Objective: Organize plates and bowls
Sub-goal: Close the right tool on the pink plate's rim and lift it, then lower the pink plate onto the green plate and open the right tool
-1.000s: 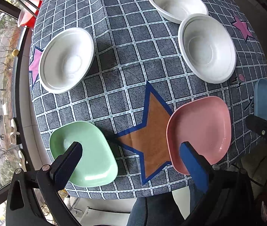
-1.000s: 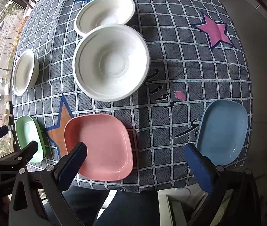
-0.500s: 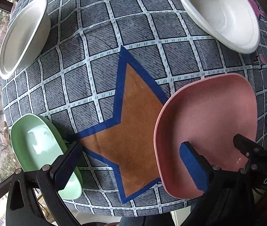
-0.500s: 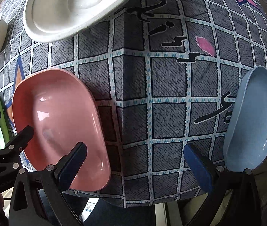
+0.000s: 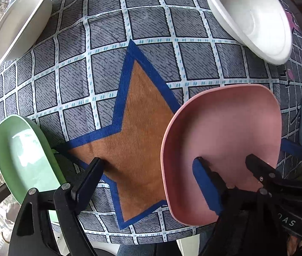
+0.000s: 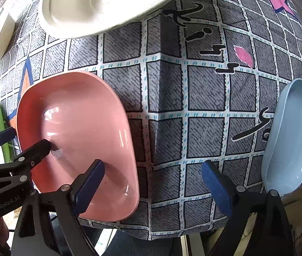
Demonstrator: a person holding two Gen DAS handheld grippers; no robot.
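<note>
Closing both jaws now, we are straddling the pink plate's [image 5: 221,140] opposite rims: left hand-held gripper [image 5: 146,170] and right hand-held gripper [image 6: 153,175], neither gripping yet.

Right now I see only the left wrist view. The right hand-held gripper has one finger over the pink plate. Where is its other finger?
Observer: The right hand-held gripper is closing. Its other finger is over the tablecloth, between the pink plate and the blue plate, and touches neither.
Operator: Is something in the blue plate? I see only its edge.
Observer: No, it is empty. It lies flat by the near edge of the tablecloth.
Operator: Is the pink plate already gripped on that side?
Observer: Not yet. Its rim is between the two fingers, but neither pad presses on it.
</note>
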